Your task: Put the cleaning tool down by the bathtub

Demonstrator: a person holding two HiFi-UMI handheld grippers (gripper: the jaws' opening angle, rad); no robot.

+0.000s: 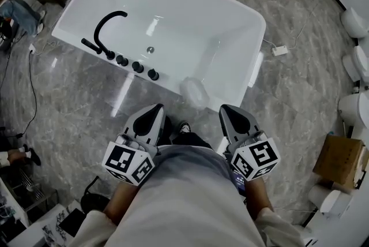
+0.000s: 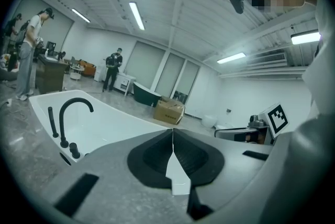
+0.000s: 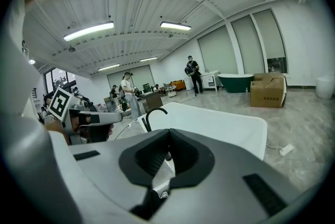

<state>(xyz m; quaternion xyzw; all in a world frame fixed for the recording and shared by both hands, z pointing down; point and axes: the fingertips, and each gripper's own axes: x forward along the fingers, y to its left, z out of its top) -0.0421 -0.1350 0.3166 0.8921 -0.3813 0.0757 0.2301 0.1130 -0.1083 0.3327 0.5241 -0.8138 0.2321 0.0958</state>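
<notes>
Right hand-held gripper point(image 1: 229, 108) (closed, empty) faces the bathtub point(image 1: 190, 15).

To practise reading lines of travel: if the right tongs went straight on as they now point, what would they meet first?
Probably the white bathtub, at its near side; nothing shows between it and the shut right tongs, though depth is unclear.

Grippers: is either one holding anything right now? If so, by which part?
Nothing is held. The left gripper and the right gripper both have their jaws shut together with nothing between them, in front of the bathtub.
</notes>
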